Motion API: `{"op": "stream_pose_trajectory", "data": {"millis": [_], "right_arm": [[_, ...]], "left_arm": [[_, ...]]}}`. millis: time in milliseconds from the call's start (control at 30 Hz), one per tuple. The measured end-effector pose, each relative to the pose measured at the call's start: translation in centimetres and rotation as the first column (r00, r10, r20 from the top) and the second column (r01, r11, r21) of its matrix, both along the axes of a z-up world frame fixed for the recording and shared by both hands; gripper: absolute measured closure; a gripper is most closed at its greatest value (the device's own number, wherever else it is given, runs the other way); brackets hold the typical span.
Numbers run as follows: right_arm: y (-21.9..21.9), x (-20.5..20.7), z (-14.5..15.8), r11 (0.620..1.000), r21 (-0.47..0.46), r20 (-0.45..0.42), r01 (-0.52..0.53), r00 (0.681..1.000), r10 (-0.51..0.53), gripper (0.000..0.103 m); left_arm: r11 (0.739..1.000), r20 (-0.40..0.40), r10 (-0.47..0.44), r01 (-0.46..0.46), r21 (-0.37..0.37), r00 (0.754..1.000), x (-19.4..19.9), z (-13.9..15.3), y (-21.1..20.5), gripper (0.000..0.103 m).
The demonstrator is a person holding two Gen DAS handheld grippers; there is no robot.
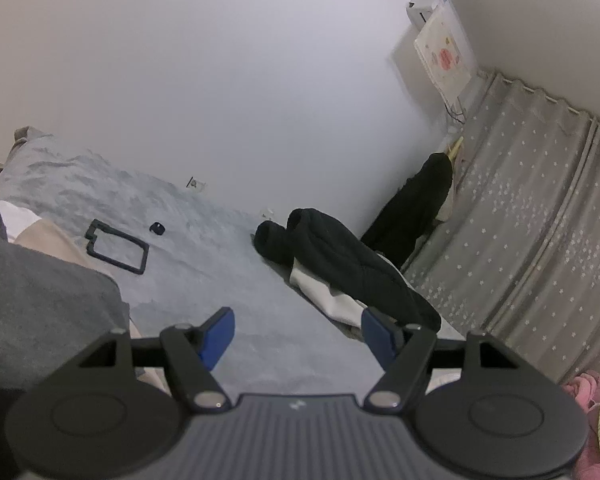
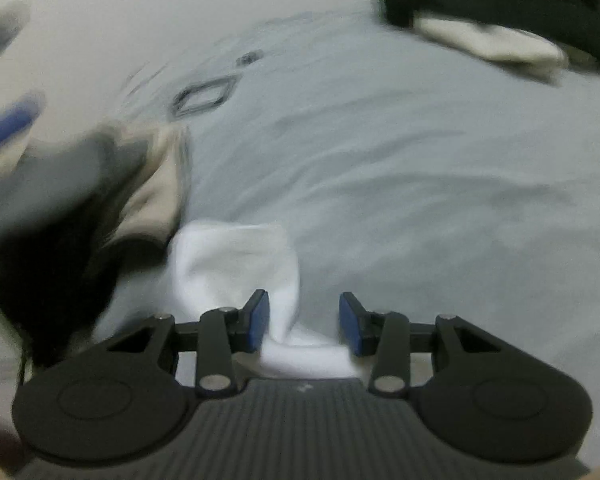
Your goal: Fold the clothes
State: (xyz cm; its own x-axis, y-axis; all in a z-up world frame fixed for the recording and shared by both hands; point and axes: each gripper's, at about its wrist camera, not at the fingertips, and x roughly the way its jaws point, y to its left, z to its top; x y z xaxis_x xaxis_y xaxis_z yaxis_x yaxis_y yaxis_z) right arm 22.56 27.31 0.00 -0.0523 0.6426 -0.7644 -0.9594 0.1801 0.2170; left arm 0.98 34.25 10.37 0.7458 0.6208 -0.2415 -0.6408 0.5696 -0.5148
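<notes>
Two views from cameras mounted on hand-held grippers, both looking out over a bed covered with a pale blue-grey sheet [image 1: 204, 248].

Nearest in the right-hand view, the right gripper [image 2: 304, 318] points steeply down at the bed. Its blue-padded fingers stand partly apart, and a white garment [image 2: 236, 264] runs up from under the gripper body through the gap between them. The cloth lies close against the left pad; a gap shows beside the right pad, so it looks loosely threaded rather than pinched, though blur makes this uncertain. Most of the garment spreads ahead and left of the fingers, flat on the sheet, probably laid out there to be folded.

To its left sits a blurred heap of grey, beige and black clothes [image 2: 80, 192], likely waiting their turn.

In the left-hand view, the left gripper [image 1: 296, 334] points almost level across the bed, its fingers spread wide with nothing between them. A grey garment [image 1: 40, 304] fills the near left, beside the left finger but not touching it.

Further off on the sheet lie a black rectangular frame [image 1: 118, 246] and a small dark object [image 1: 157, 228]. Beyond, a black padded garment [image 1: 340, 260] lies over something cream-coloured. At the back are a white wall and a grey starred curtain [image 1: 540, 208].
</notes>
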Motion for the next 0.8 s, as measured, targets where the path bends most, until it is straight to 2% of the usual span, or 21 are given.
{"op": "stream_pose_trajectory", "data": {"millis": [67, 267, 367, 500, 600, 633, 733, 800], "right_arm": [[-0.5, -1.5, 0.0, 0.998, -0.007, 0.041, -0.060, 0.997, 0.061, 0.060], [-0.4, -0.3, 0.5, 0.999, 0.027, 0.057, 0.023, 0.998, -0.025, 0.060], [0.2, -0.6, -0.1, 1.000, 0.010, 0.054, -0.009, 0.998, 0.008, 0.060], [1.1, -2.4, -1.4, 0.995, -0.034, 0.102, -0.090, 0.990, 0.093, 0.059], [0.9, -3.2, -1.7, 0.992, -0.013, 0.118, -0.123, 0.985, 0.124, 0.084], [0.8, -3.1, -1.6, 0.994, 0.003, 0.122, -0.111, 0.986, 0.109, 0.098], [0.3, -1.7, -0.4, 0.994, 0.108, 0.111, -0.032, 0.994, 0.020, 0.098], [0.0, -0.6, 0.9, 0.981, 0.190, 0.124, 0.043, 0.990, -0.068, 0.098]], "left_arm": [[1.000, 0.000, 0.002, -0.002, -0.003, 1.000, 0.0, -0.1, 0.1, 0.032], [1.000, -0.005, -0.004, 0.004, 0.005, 1.000, 0.2, -0.2, -0.2, 0.032], [1.000, -0.013, -0.010, 0.010, 0.001, 1.000, 0.5, -0.3, -0.1, 0.032], [1.000, -0.014, -0.014, 0.014, 0.001, 1.000, 0.5, -0.4, -0.1, 0.032], [1.000, -0.010, -0.015, 0.015, -0.003, 1.000, 0.4, -0.4, -0.1, 0.032], [1.000, -0.010, -0.017, 0.016, -0.004, 1.000, 0.4, -0.4, -0.1, 0.032], [1.000, -0.004, -0.018, 0.018, -0.002, 1.000, 0.3, -0.3, -0.1, 0.032], [1.000, 0.004, -0.017, 0.017, -0.003, 1.000, 0.2, -0.4, -0.1, 0.032]]}}
